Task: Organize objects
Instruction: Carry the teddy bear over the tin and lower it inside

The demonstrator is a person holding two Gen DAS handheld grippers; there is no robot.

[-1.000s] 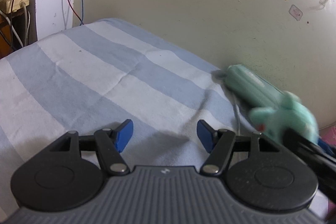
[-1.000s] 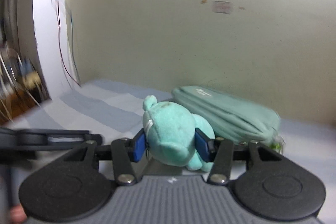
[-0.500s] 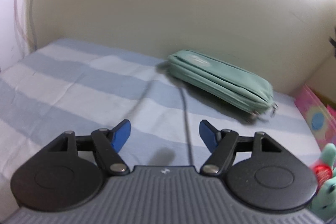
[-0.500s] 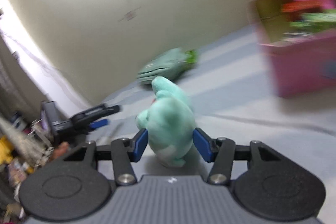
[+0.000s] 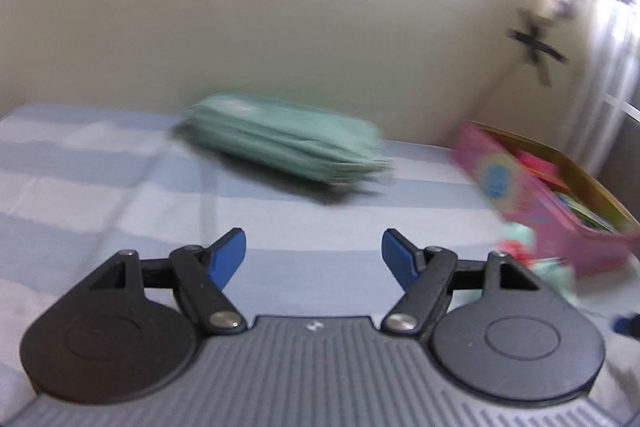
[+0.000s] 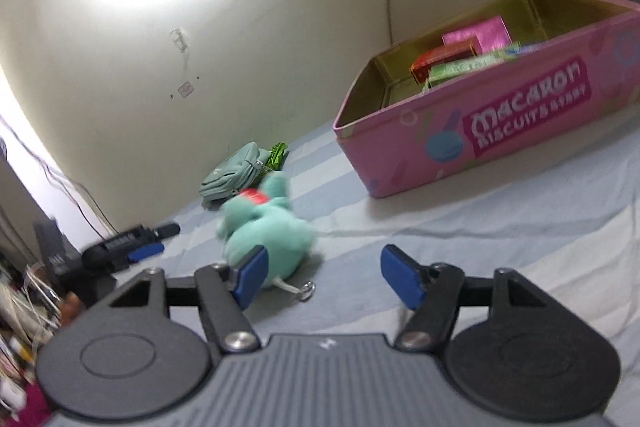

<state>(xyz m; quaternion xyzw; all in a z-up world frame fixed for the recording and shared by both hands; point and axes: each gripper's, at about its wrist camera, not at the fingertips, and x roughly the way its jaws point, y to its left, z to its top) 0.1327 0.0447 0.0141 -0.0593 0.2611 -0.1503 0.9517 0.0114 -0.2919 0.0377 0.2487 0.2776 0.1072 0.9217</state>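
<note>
A teal plush toy (image 6: 266, 223) with a red patch lies on the striped bed, just beyond the left fingertip of my right gripper (image 6: 323, 267). That gripper's jaws are opening and no pad presses on the toy. An open pink biscuit tin (image 6: 480, 131) holding several packets stands ahead to the right. My left gripper (image 5: 313, 247) is open with its jaws still opening, nothing between them, and points at a teal zip pouch (image 5: 280, 151) by the wall. The tin (image 5: 540, 195) and the blurred plush (image 5: 520, 247) show at the right.
The blue and white striped blanket (image 5: 100, 179) covers the bed, which ends at a cream wall. A green packet (image 6: 278, 155) lies behind the pouch (image 6: 234, 171). My left gripper (image 6: 158, 239) shows at the left, with clutter and cables beyond the bed's left edge.
My right gripper has let go of the plush, which now lies on the bed, and has swung toward the pink tin. The left gripper turned right and opened wider.
</note>
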